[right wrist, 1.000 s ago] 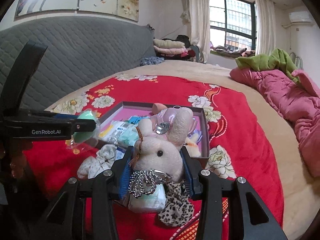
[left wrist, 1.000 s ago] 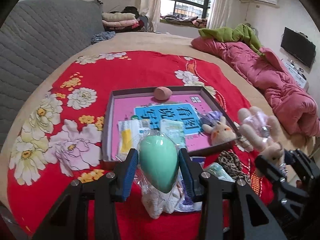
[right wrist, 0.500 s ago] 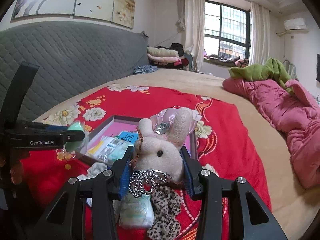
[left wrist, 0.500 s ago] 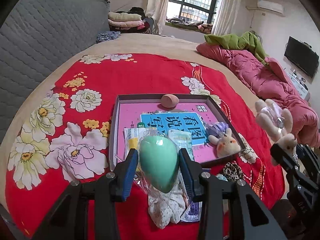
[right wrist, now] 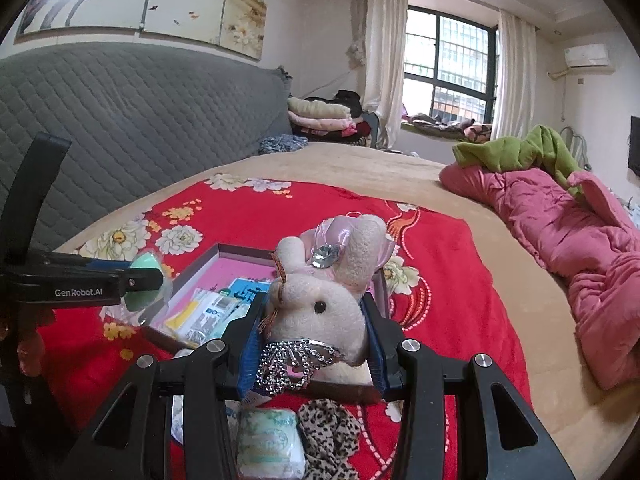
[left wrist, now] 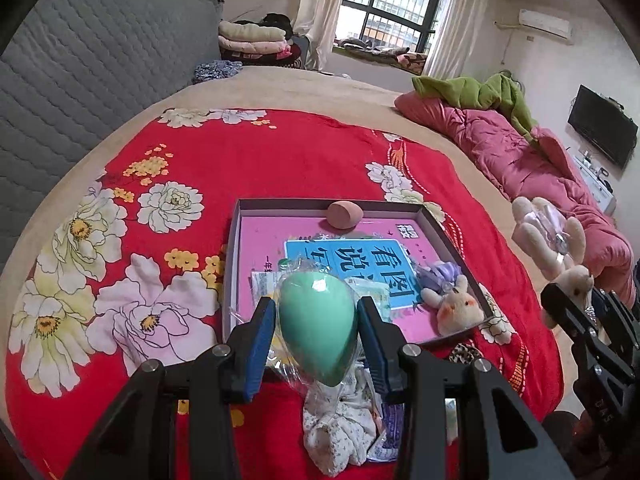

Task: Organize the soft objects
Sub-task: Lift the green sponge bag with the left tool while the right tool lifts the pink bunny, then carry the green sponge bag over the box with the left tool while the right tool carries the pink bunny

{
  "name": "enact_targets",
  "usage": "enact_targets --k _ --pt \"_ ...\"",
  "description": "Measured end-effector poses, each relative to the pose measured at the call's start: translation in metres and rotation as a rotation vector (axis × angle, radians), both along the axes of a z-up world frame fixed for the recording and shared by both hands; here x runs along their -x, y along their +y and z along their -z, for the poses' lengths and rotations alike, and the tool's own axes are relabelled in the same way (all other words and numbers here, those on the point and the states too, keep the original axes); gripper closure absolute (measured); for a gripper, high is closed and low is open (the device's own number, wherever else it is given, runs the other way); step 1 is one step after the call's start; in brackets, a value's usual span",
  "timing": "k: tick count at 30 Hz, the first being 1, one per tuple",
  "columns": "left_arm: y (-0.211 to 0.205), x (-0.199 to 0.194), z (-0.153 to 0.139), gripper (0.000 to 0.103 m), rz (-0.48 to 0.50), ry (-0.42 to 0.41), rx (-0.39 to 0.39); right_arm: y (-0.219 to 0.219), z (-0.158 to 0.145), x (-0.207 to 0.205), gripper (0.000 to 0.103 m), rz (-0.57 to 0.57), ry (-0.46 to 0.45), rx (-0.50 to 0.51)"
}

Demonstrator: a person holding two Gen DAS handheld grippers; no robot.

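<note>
The left gripper [left wrist: 317, 322] is clamped on a green egg-shaped sponge [left wrist: 318, 326] wrapped in clear plastic. Both blue pads press its sides. The sponge's long axis runs along the fingers, blunt end forward and narrow end back toward the camera. It hangs in the air above the near edge of the shallow tray [left wrist: 236, 240] on the red floral bedspread [left wrist: 248, 152].

The right gripper [right wrist: 312, 330] is clamped on a pink plush rabbit [right wrist: 320, 300], pads against both sides of its head. The rabbit is upright, ears pointing up and away, face turned toward the camera, a rhinestone ornament [right wrist: 290, 362] below its chin. It is held clear of the bedspread, above the tray's near corner.
</note>
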State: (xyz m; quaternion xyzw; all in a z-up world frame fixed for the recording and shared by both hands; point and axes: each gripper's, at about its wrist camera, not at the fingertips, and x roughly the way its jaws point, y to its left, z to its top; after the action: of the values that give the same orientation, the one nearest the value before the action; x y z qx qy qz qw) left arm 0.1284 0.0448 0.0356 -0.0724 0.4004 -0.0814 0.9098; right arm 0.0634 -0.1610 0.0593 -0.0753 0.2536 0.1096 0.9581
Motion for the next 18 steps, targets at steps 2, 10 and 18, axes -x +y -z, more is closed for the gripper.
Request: enact_targets --k 2,10,18 --pt "0.001 -0.002 0.000 0.060 0.001 0.001 0.007 0.002 0.000 -0.003 0.058 -0.002 0.005 -0.001" --pt "0.002 -0.012 0.003 0.060 -0.001 0.003 0.010 0.009 0.004 -0.017 0.058 -0.002 0.013 0.002" --pt "0.009 -0.022 0.012 0.060 -0.019 0.005 0.013 0.013 0.006 -0.026 0.058 -0.003 0.016 0.001"
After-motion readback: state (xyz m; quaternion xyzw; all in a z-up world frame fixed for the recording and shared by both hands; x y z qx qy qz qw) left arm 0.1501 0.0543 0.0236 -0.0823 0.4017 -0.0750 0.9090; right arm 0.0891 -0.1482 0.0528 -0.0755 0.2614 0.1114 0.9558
